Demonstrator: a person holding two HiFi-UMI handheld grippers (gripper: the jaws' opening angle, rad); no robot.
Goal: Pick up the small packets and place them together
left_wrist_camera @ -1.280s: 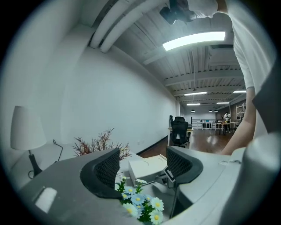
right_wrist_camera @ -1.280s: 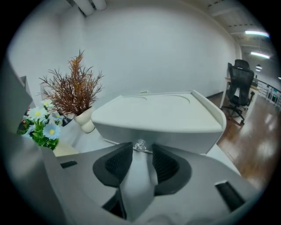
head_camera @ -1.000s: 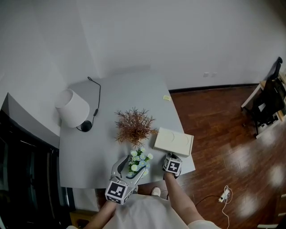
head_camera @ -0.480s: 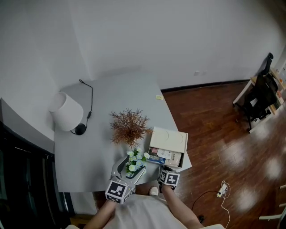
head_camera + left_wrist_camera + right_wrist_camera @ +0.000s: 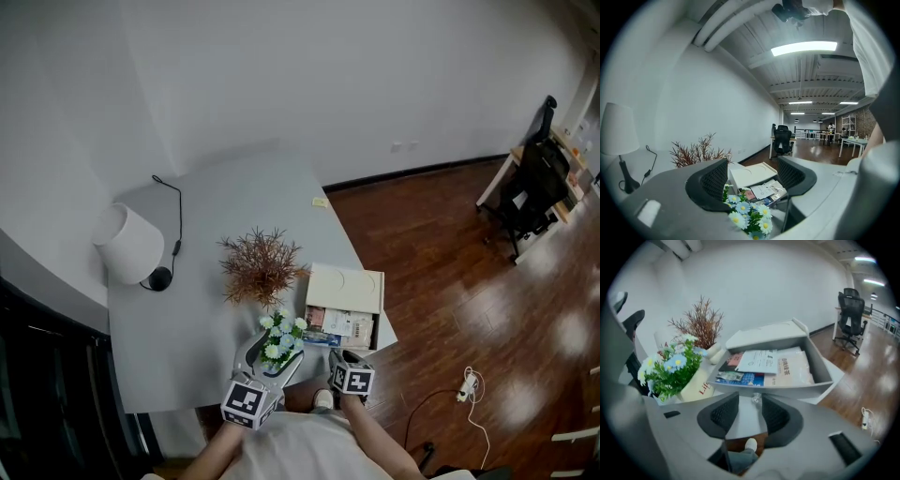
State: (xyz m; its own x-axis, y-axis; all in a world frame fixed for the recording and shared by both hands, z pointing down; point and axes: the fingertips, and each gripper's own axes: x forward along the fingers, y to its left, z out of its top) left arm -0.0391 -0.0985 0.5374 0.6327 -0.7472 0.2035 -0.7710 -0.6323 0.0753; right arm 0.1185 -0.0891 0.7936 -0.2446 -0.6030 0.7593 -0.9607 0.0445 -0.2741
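A white drawer box stands at the table's near right corner, its drawer pulled out toward me. Inside lie small packets: a white printed one, a white sheet-like one, a blue one and a pink one. My right gripper sits just in front of the drawer; its jaws are opening, with the small clear knob between them, untouched by the pads. The left gripper hangs open behind a pot of blue and white flowers.
A dried reddish plant stands mid-table, and a white lamp with a black cord at the left. The flower pot sits close to the drawer's left side. The table edge runs right beside the box, above wooden floor.
The drawer, shut a second ago, has slid out of the box, showing the packets. My right gripper drew back toward me with it. The left gripper stayed put.
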